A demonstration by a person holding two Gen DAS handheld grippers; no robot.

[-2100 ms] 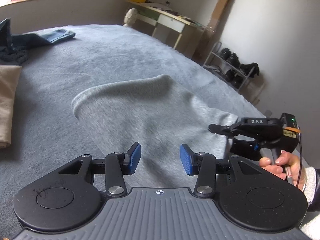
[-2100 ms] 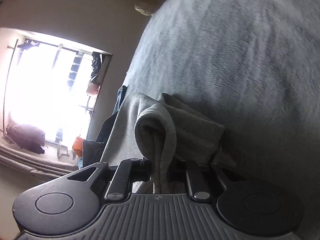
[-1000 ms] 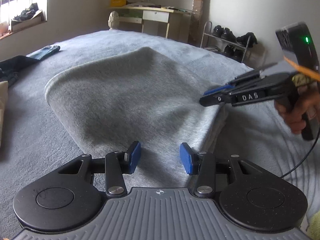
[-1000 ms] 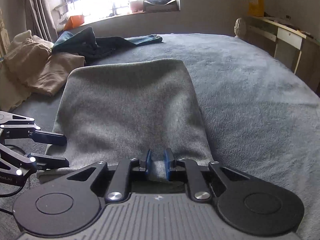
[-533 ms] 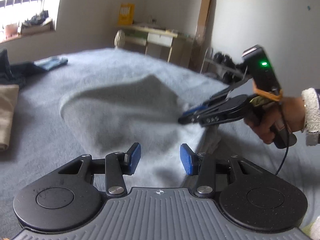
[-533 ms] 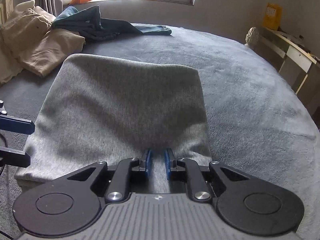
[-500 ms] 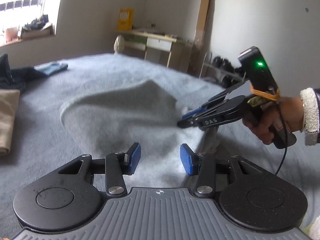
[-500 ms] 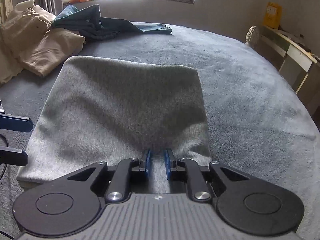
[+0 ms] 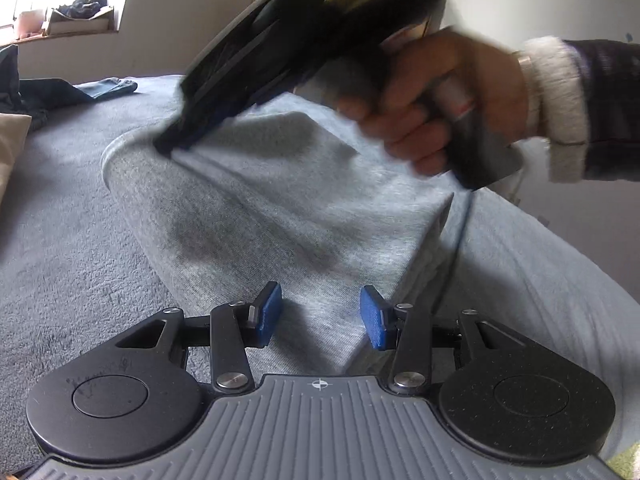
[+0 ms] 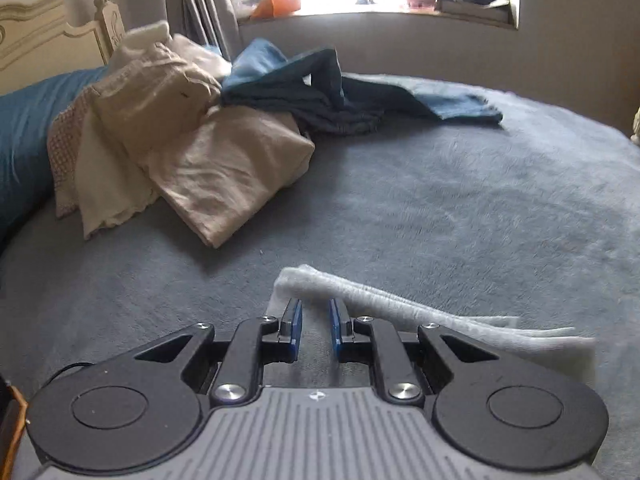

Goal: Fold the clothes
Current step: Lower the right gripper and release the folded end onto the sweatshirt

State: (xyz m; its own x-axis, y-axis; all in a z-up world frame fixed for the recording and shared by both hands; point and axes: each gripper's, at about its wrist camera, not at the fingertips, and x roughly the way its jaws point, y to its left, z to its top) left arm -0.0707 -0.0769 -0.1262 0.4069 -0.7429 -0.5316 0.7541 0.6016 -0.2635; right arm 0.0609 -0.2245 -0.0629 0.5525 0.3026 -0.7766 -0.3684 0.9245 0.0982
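Our right gripper [image 10: 315,322] pinches the soft grey knit garment's [image 9: 304,216] rolled edge; left gripper [image 9: 320,312] gapes empty beside it.

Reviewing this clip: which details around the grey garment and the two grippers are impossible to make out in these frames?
- Left wrist view: the right gripper and hand are motion-blurred, so its fingertip contact with the grey garment is unclear.
- Right wrist view: the garment's edge lies across the right gripper's fingertips; the frame hides whether the pads pinch it.
- Left wrist view: the left gripper body covers the garment's near hem.
- The garment type cannot be told.
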